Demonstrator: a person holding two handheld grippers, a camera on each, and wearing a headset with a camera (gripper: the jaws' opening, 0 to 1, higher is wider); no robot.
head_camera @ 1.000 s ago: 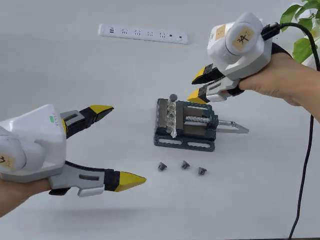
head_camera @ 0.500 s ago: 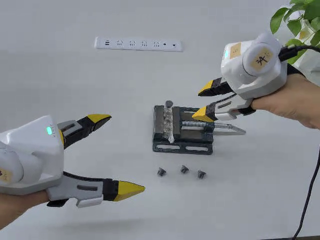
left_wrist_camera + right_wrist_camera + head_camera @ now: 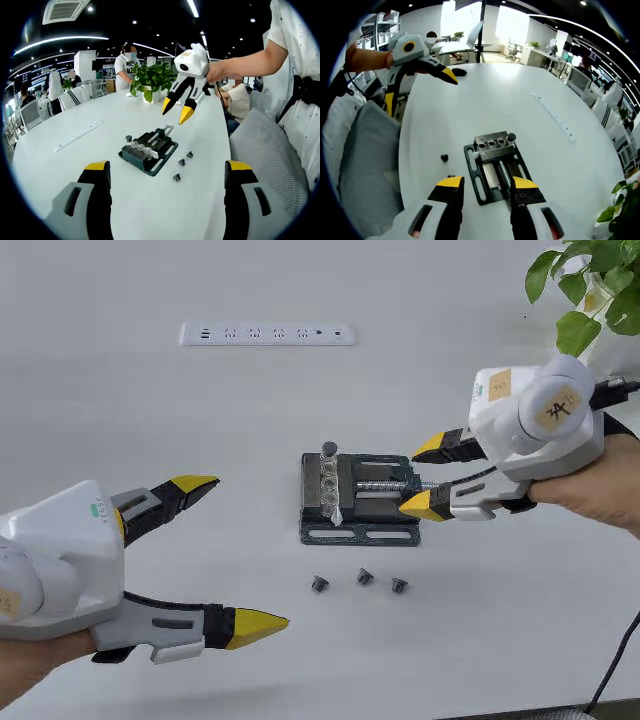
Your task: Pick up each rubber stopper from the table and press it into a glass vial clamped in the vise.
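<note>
A dark vise [image 3: 372, 508] in the middle of the white table clamps a row of glass vials [image 3: 330, 488]. The farthest vial carries a dark stopper [image 3: 329, 449]. Three loose rubber stoppers [image 3: 365, 578] lie in a line in front of the vise. My right gripper [image 3: 422, 478] is open and empty, hovering over the vise's right end and screw. My left gripper [image 3: 235, 552] is open and empty at the near left, well away from the vise. In the right gripper view the vise [image 3: 495, 162] lies just beyond my jaws. In the left gripper view the vise [image 3: 148, 148] and stoppers [image 3: 181, 162] lie ahead.
A white power strip [image 3: 267, 335] lies at the back of the table. A green plant [image 3: 580, 285] stands at the far right corner. A black cable [image 3: 620, 660] hangs by the right edge. Chairs and people stand beyond the table [image 3: 75, 130].
My right gripper has come down and nearer, from above and behind the vise to its right end. The left gripper has hardly moved. The head camera has shifted.
</note>
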